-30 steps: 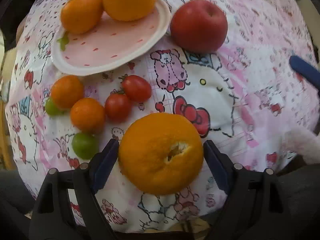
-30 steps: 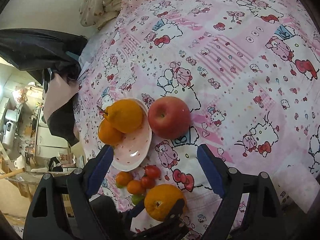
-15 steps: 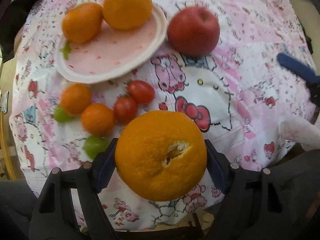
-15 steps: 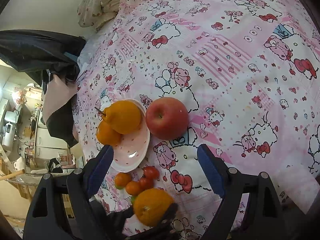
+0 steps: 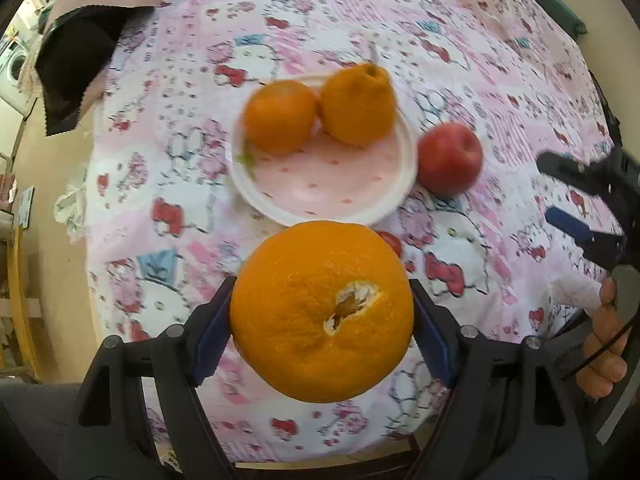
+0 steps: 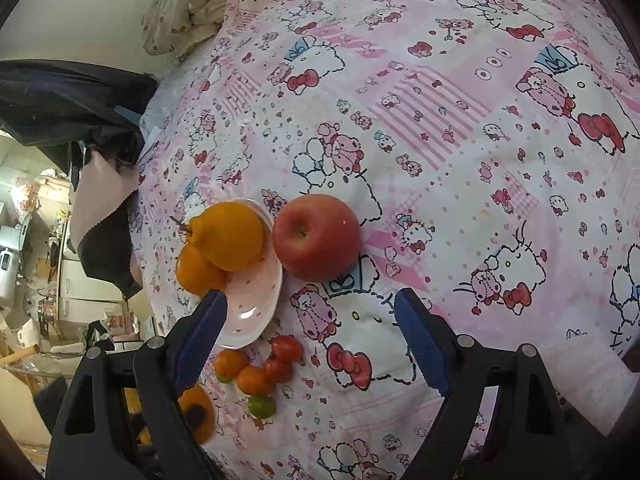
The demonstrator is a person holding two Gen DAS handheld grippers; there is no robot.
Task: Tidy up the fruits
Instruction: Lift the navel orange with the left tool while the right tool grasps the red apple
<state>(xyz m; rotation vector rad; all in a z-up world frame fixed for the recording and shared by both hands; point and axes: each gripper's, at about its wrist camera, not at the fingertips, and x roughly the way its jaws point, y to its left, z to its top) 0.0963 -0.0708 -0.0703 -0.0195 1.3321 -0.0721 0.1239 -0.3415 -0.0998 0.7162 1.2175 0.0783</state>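
right now our left gripper has its blue pads pressed against both sides of a big orange, holding it up off the cloth, its torn navel facing the camera. beyond it sits the pink plate with a round orange and a knobby-topped orange resting side by side, touching. a red apple lies just beside the plate's right rim on the cartoon-print tablecloth.

our right gripper hangs above the cloth with its jaws spread wide and nothing between them. from its view, two cherry tomatoes, two small oranges and a green lime cluster near the plate's near edge, and the held orange shows low at the left, partly hidden behind a finger.
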